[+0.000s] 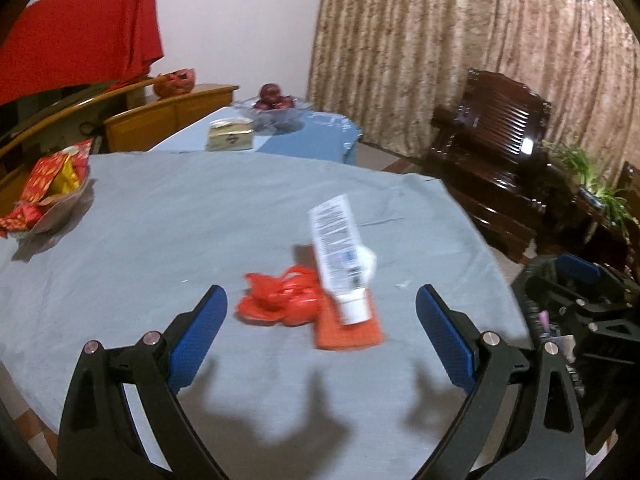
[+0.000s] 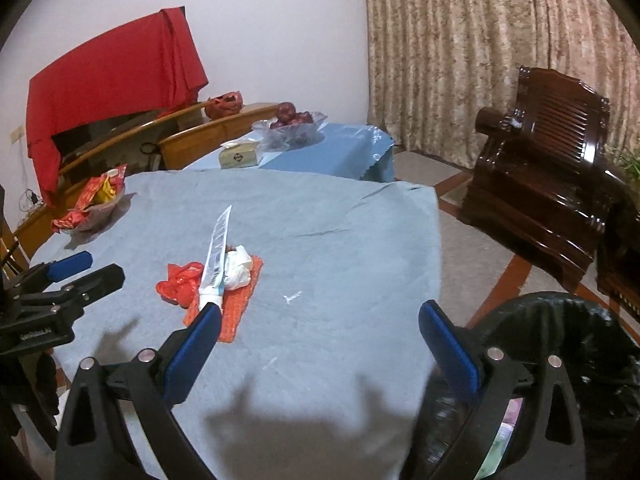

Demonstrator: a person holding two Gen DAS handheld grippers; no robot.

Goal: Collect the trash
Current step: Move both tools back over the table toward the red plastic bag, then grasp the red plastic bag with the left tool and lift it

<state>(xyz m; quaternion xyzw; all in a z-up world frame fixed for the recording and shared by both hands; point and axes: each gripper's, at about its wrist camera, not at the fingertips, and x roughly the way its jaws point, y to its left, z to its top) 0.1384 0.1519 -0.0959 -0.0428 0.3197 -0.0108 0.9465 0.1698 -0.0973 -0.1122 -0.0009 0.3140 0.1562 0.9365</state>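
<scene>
Clearly a home, a living or dining room. Long patterned curtains [image 2: 480, 52] across the far wall, a carved dark wooden armchair [image 2: 548, 168], a table under a grey cloth [image 2: 320, 208], a glass bowl of fruit [image 2: 290, 124] on a second, blue-covered table [image 2: 340, 152], potted green plants [image 1: 592, 176] beside the chair.

Nothing here reads cleanly. The white tube [image 1: 338, 256] carries rows of fine black print and a blue patch, all too blurred to make out. The tissue box [image 2: 239, 157] shows a round dark emblem, illegible. Pale lettering on the left gripper's black body [image 2: 34, 335] stays unreadable too.
</scene>
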